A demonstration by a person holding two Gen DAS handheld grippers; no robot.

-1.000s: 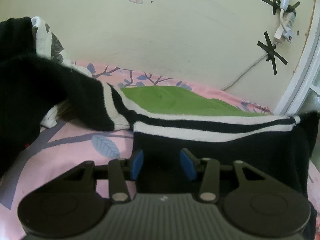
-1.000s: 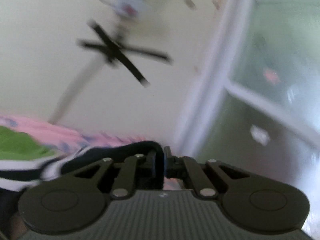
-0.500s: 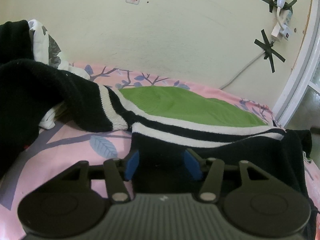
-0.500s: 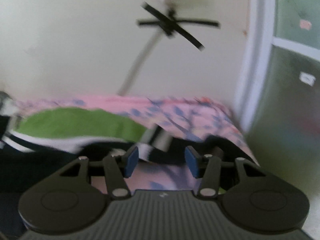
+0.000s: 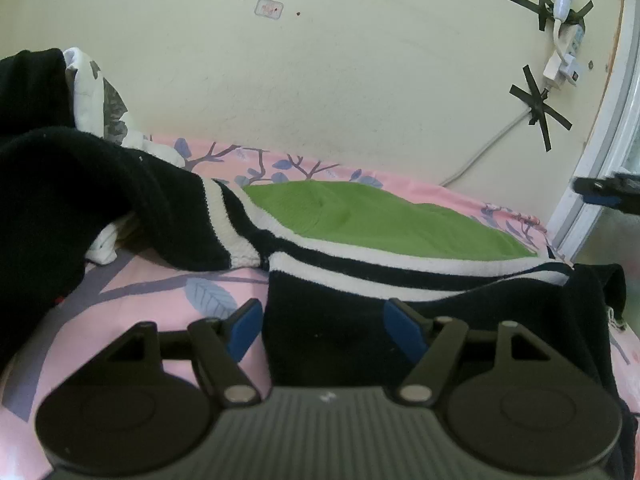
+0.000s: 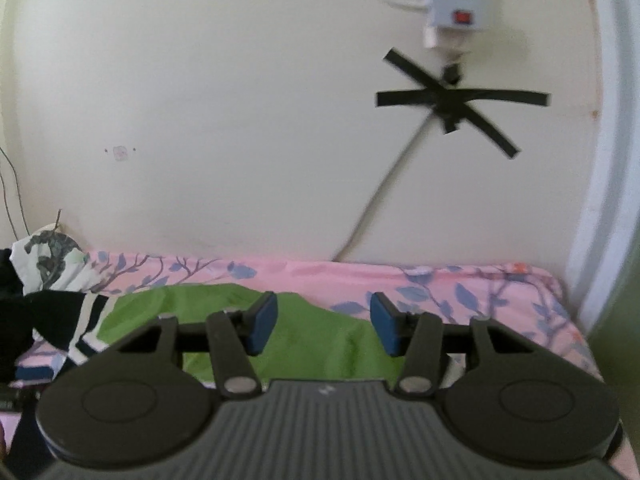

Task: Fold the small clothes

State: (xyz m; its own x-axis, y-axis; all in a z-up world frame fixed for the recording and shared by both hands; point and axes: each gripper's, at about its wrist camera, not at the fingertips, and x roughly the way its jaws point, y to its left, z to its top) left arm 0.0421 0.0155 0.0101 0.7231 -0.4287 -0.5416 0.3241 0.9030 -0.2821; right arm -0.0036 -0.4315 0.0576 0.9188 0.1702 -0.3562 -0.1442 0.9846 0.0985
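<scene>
A small sweater lies flat on the pink floral bedsheet (image 5: 132, 312): green top (image 5: 372, 216), white and black stripes, black lower part (image 5: 460, 320). One black sleeve (image 5: 160, 208) lies folded to the left. My left gripper (image 5: 322, 328) is open, its blue pads astride the black hem. My right gripper (image 6: 323, 322) is open and empty, held above the green part (image 6: 312, 344); it shows at the right edge of the left wrist view (image 5: 608, 194).
A pile of black and white patterned clothes (image 5: 44, 128) lies at the left. The cream wall (image 5: 320, 60) is close behind the bed, with a taped power strip and cable (image 5: 560, 60). A white frame (image 5: 600, 140) stands at the right.
My right gripper let go of the sweater's right edge, opened, and swung left to face the wall. The black part settled flat. My left gripper opened wider.
</scene>
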